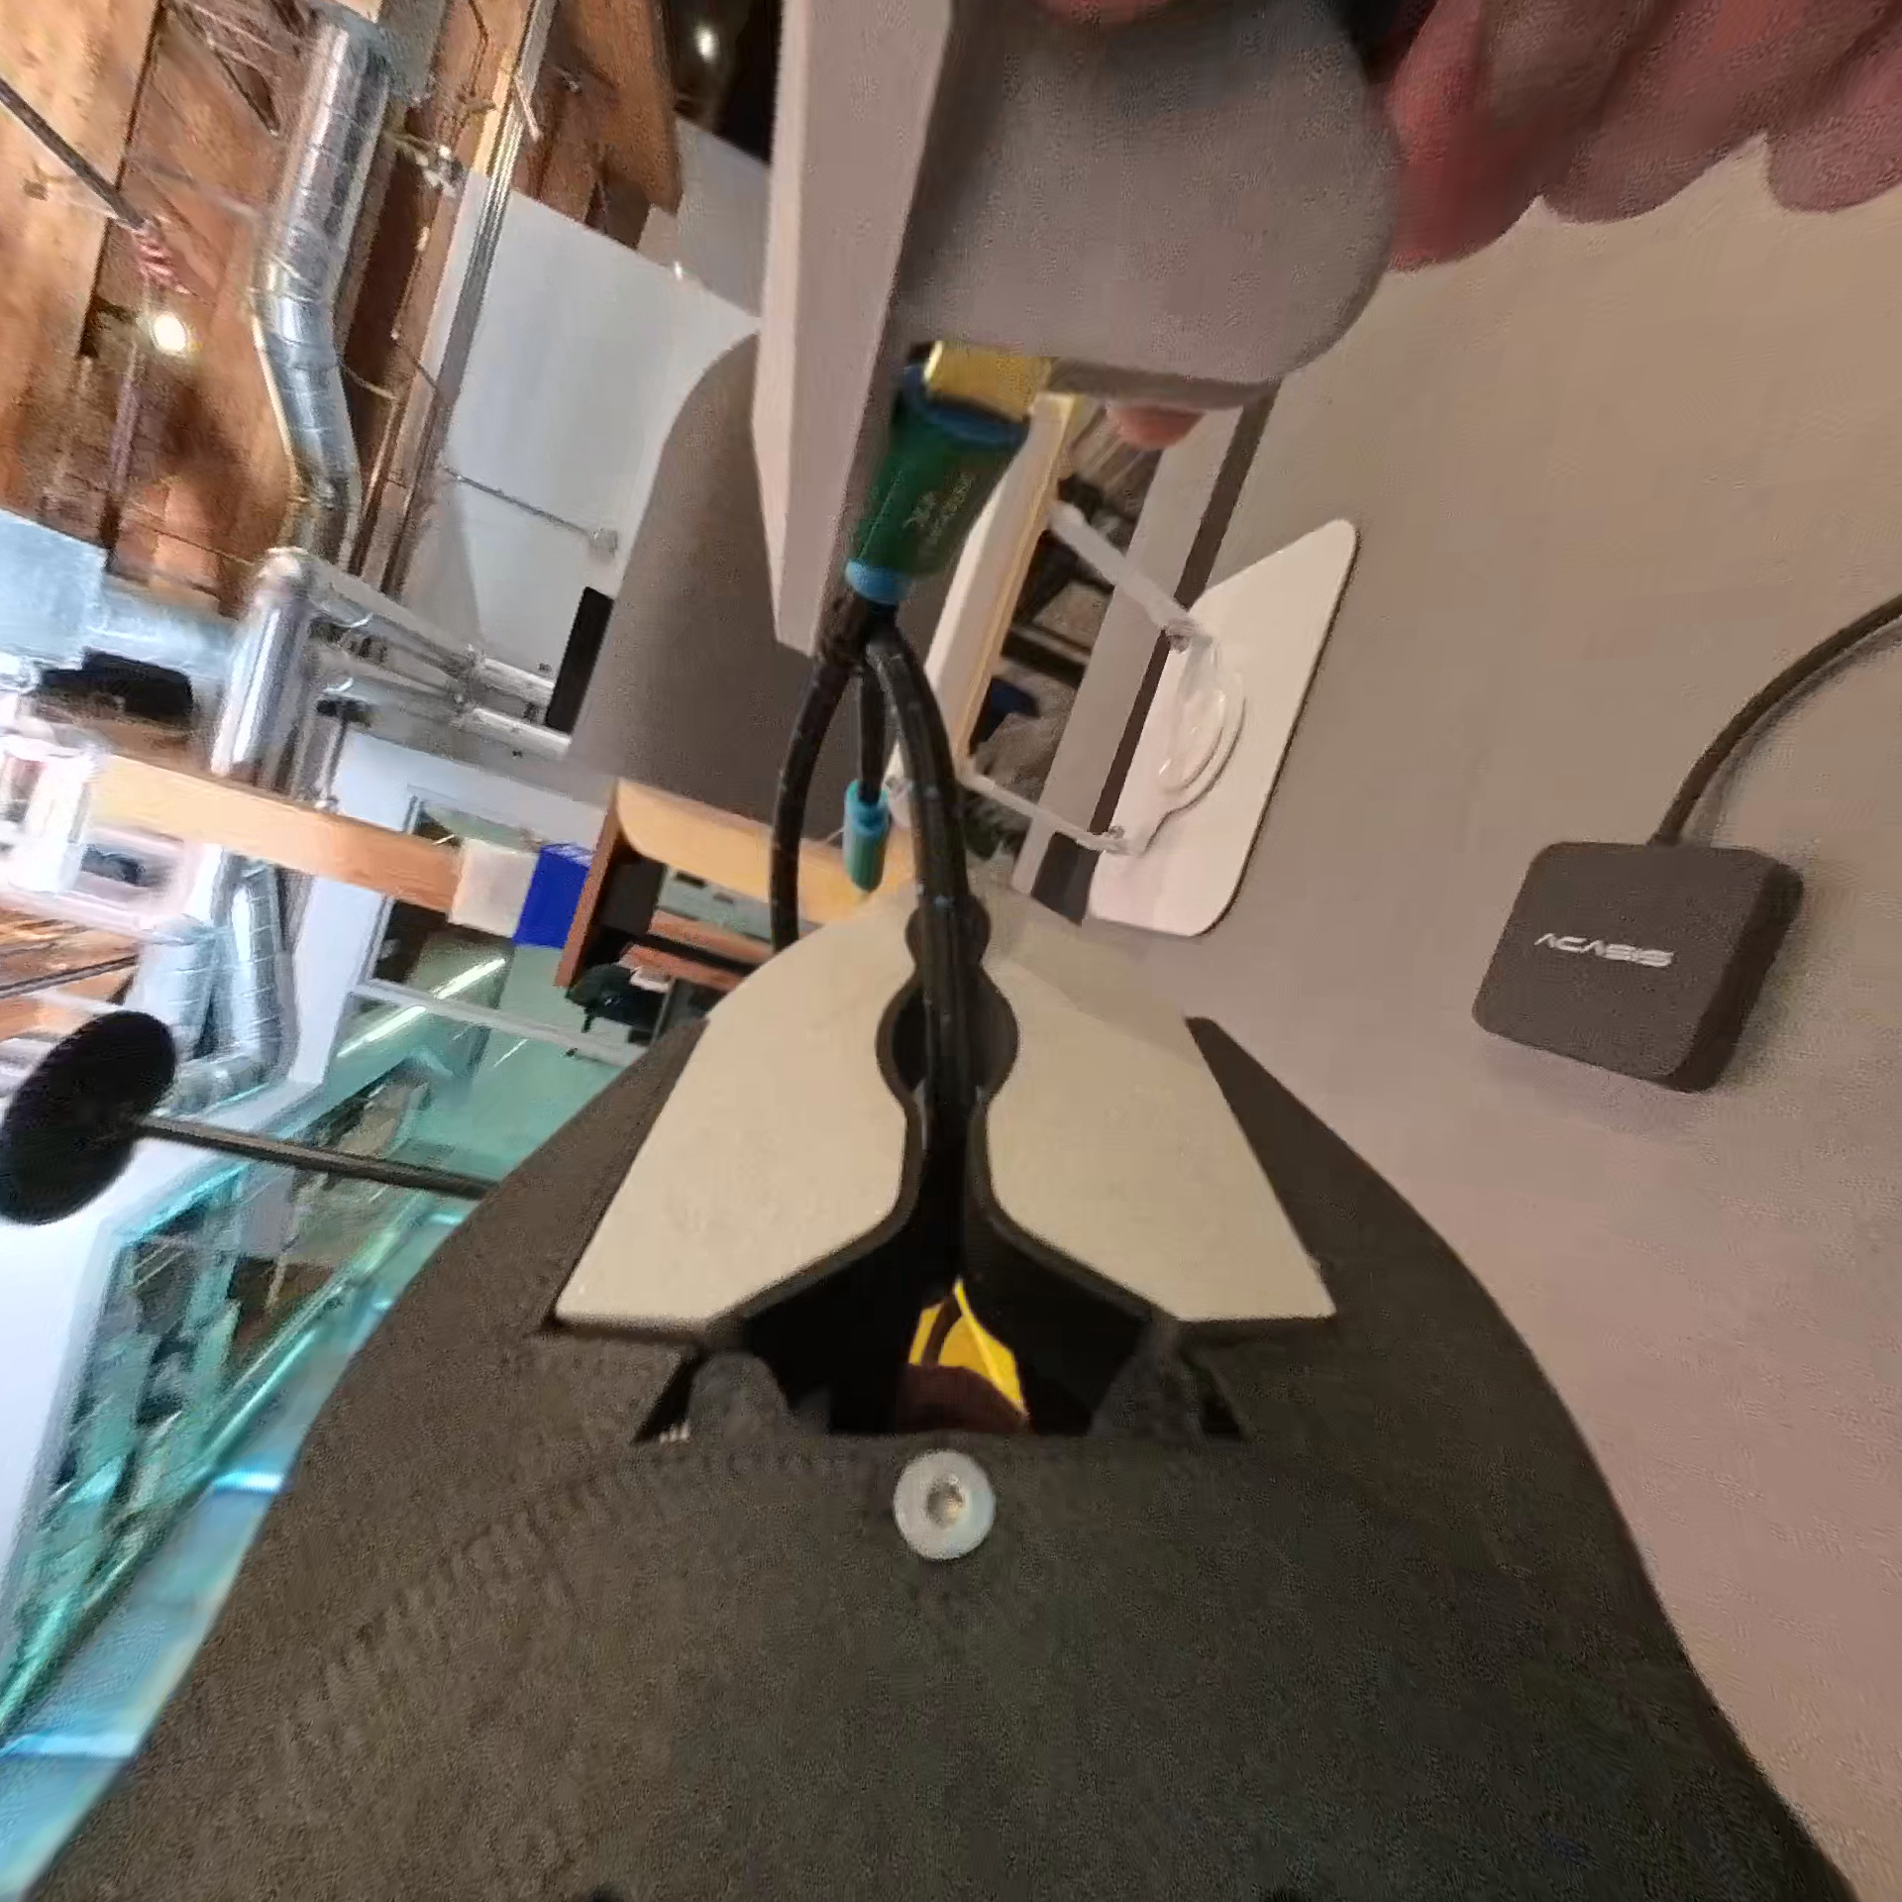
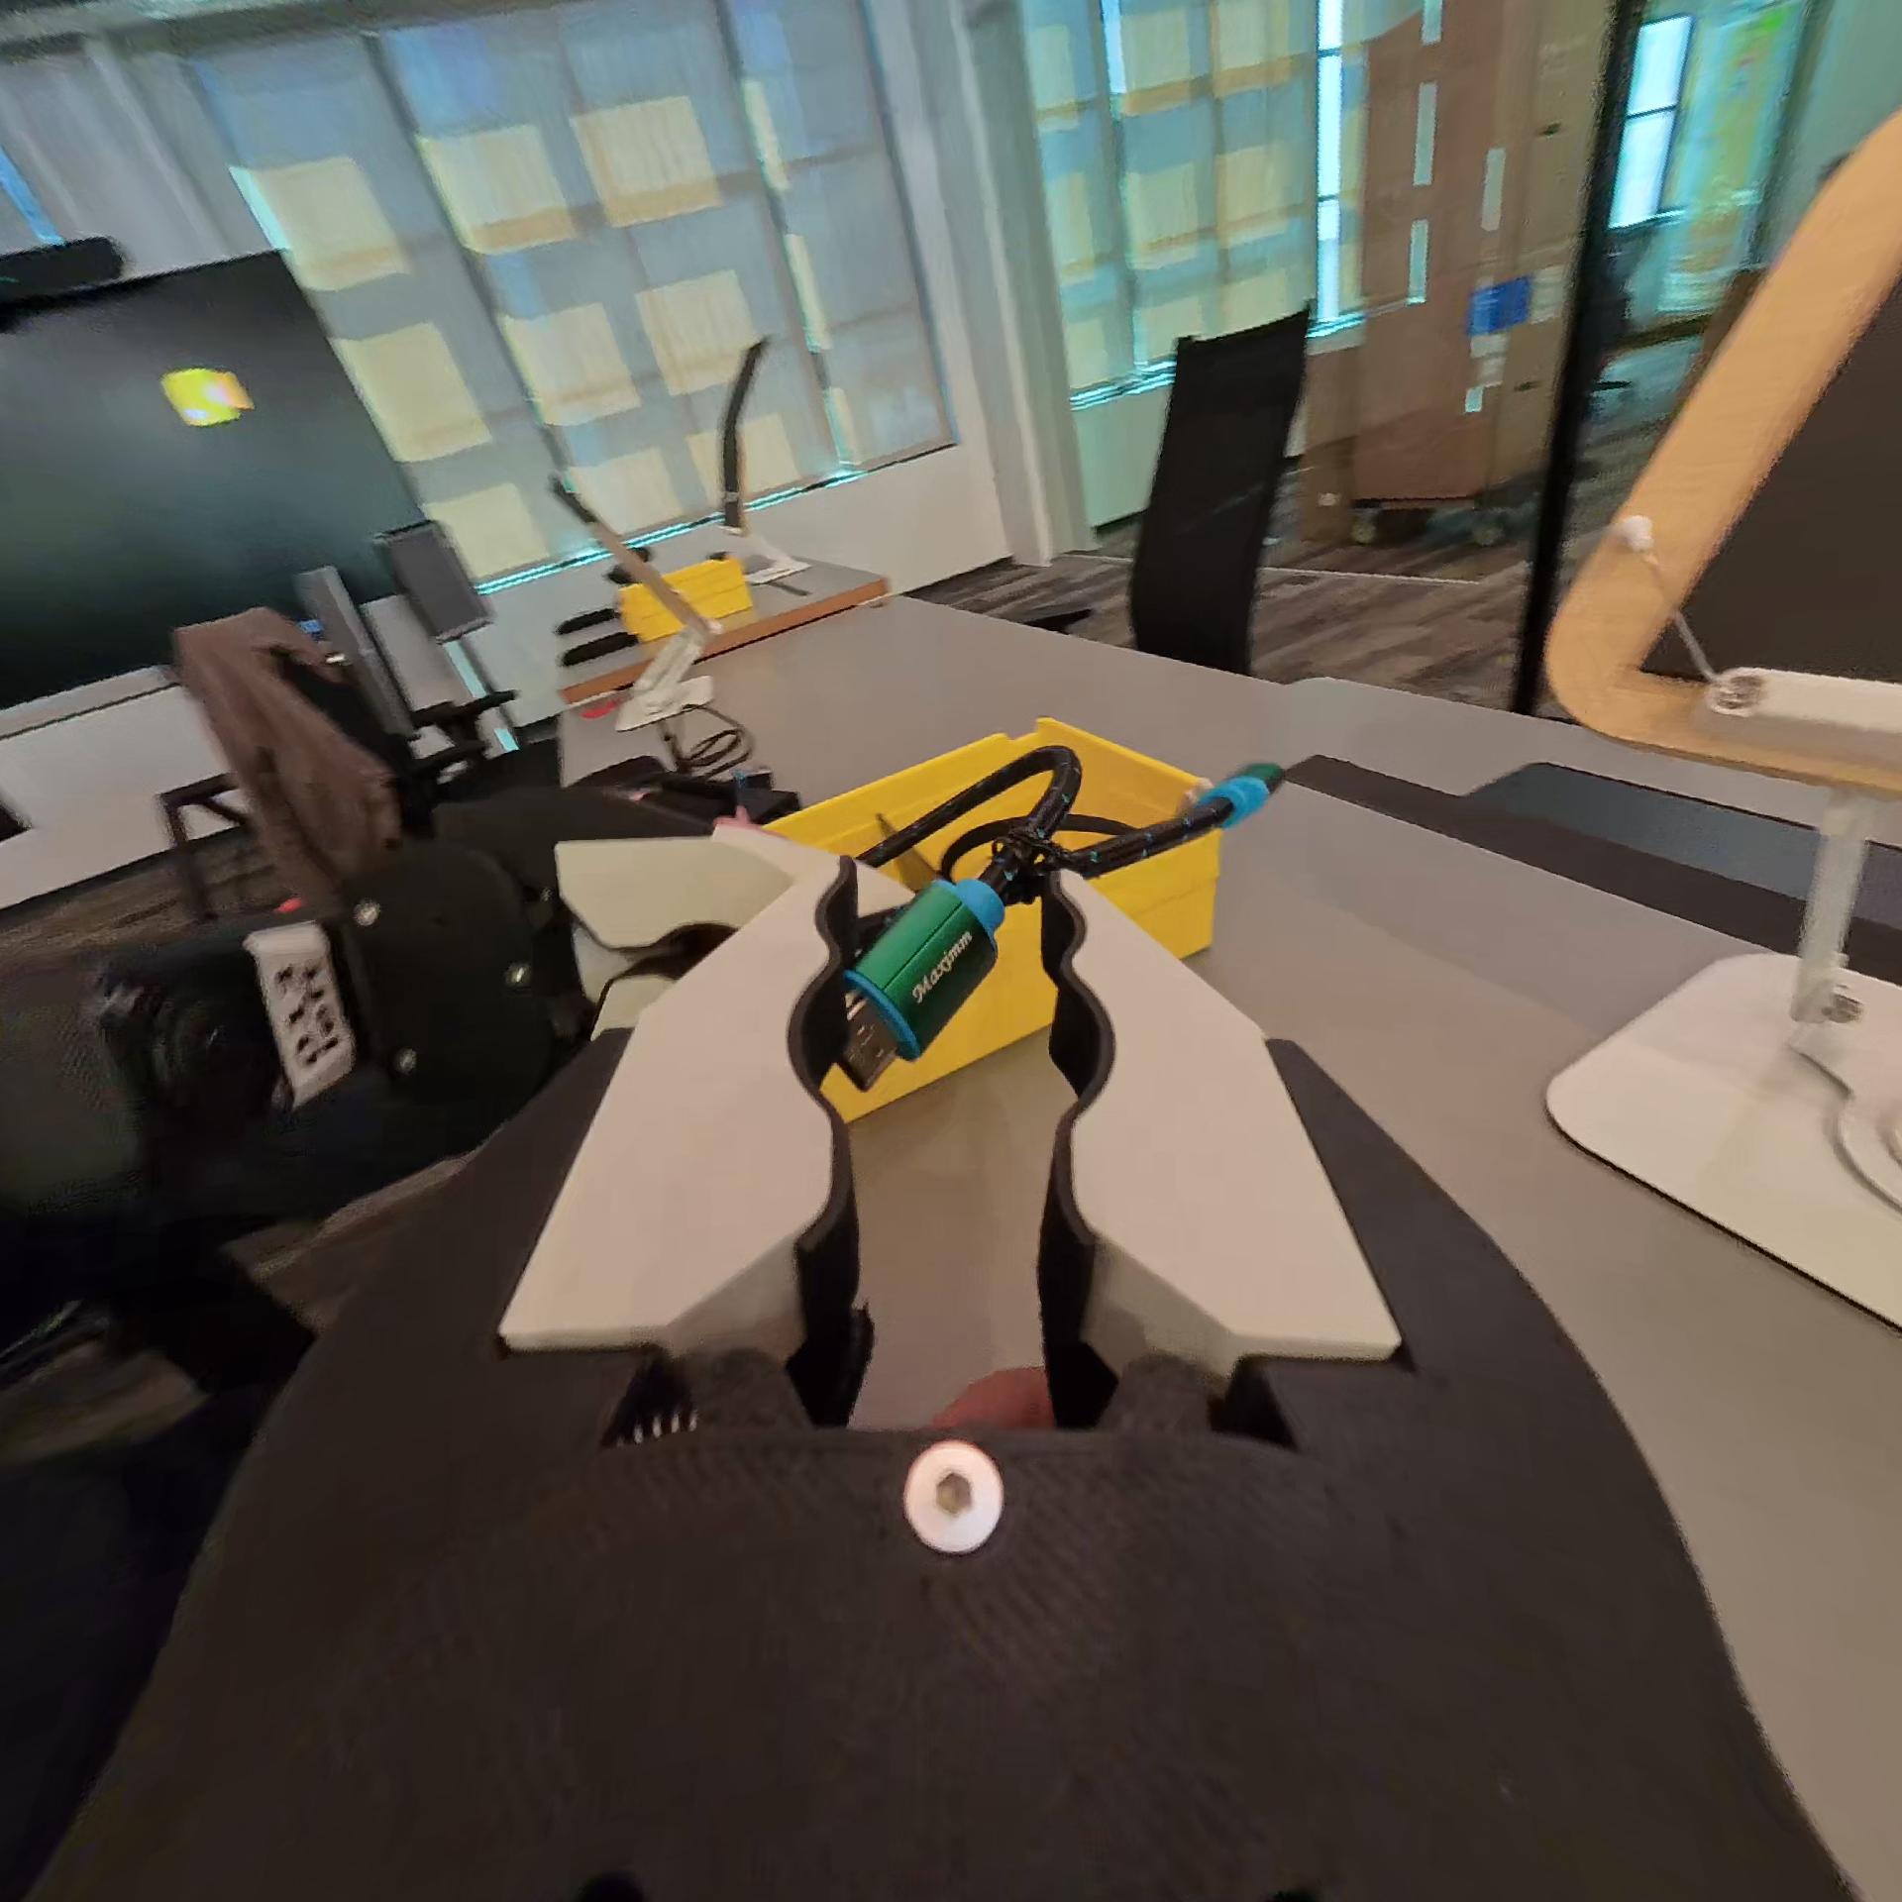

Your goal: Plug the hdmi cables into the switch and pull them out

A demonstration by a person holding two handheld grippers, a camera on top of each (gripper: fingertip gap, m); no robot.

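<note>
In the left wrist view my left gripper is shut on the black braided HDMI cable, which runs up between its pads. The cable's green plug points its gold tip at a grey finger of my right gripper. In the right wrist view my right gripper is open. The same green plug hangs between its fingers, with a clear gap on the right side. A second plug sticks out to the right. The black switch lies on the grey table. The left gripper shows at left.
A yellow bin stands on the table just behind the plug. A white stand base with a wood-edged panel is at the right; it also shows in the left wrist view. A hand grips the right gripper. There is about 5 centimetres between the tips of the two grippers. The black switch is about 20 centimetres from both grippers' fingertips.
</note>
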